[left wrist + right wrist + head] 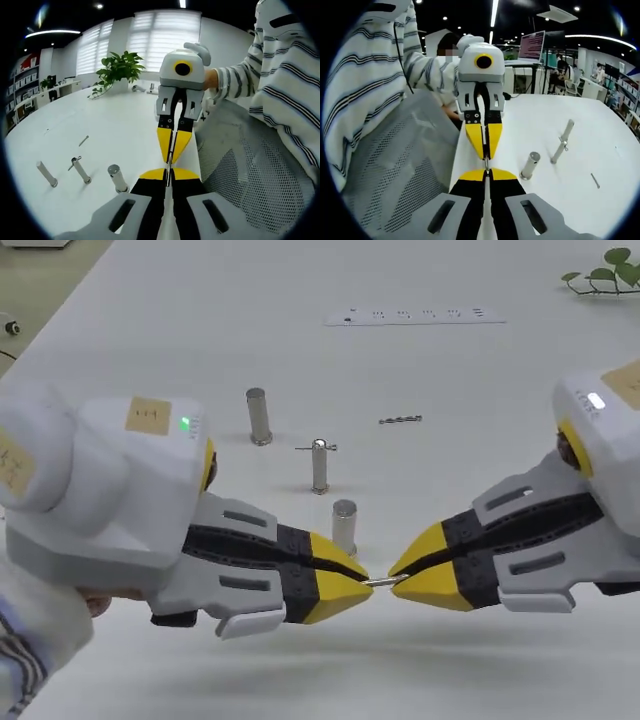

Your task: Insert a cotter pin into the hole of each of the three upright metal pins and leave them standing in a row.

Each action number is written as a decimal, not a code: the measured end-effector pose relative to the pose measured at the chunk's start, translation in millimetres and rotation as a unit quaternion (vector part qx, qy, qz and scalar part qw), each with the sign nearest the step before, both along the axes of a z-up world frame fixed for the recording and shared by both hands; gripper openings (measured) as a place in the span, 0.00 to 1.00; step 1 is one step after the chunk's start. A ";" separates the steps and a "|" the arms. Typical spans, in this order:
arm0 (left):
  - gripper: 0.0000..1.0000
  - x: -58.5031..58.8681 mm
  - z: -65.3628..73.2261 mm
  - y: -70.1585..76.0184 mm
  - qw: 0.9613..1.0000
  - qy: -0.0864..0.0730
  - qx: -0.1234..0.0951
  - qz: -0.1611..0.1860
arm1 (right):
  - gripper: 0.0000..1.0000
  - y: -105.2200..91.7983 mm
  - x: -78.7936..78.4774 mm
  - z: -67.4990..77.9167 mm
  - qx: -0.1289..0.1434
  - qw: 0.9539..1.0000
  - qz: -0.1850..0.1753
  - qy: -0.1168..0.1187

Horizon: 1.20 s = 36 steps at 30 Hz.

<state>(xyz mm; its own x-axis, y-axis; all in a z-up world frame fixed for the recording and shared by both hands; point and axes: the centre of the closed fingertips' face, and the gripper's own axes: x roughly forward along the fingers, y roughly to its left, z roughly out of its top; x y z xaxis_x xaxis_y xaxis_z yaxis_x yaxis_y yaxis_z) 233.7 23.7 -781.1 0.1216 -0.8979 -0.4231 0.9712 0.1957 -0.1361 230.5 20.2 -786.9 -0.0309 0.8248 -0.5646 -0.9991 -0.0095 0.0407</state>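
The left gripper [358, 587], low and left of centre in the head view, and the right gripper [400, 578], reaching in from the lower right, meet tip to tip. Each has its jaws pinched nearly closed on one end of a thin cotter pin [382, 582], which bridges the small gap between them above the table [200, 320]. The left gripper view shows the same meeting at centre frame, with the right gripper [170, 156] pointing down toward that view's own jaws. Just behind the tips, at centre of the head view, stands the near pin [344, 523]; it has no cotter through it, and its hole is too small to make out. Up and left of it, the middle pin [320, 468] already carries a fitted cotter [317, 447] near its top. Farther up-left the far pin [258, 417] stands bare. A spare cotter pin [400, 420] lies flat to the upper right of centre, well apart from the row. This looks like a regrip, meant to leave one gripper holding the cotter by its head with the legs free. To do it well, I judge that one gripper should let go only once the other grips firmly. The legs should then be lined up level with the near pin's hole and eased straight in with no sideways push, since the pins appear to stand free and could tip.
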 end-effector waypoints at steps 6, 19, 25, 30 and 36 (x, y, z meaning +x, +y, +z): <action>0.11 5.6 -0.1 -1.7 1.000 -0.001 -0.009 0.017 | 0.03 -2.8 9.1 1.0 0.008 1.000 -0.021 -0.006; 0.23 42.2 0.1 8.4 0.993 -0.059 0.009 0.098 | 0.03 -17.3 41.6 6.2 0.024 0.995 -0.091 -0.020; 0.26 59.2 -0.8 15.9 0.987 -0.066 0.004 0.146 | 0.03 -22.2 48.9 -0.9 0.016 0.994 -0.103 -0.016; 0.27 64.2 -14.4 18.6 0.986 -0.051 0.014 0.158 | 0.03 -23.4 53.2 -8.5 0.005 0.994 -0.108 -0.014; 0.27 66.0 -27.2 18.6 0.986 -0.041 0.026 0.160 | 0.03 -24.6 60.2 -15.9 -0.007 0.993 -0.113 -0.015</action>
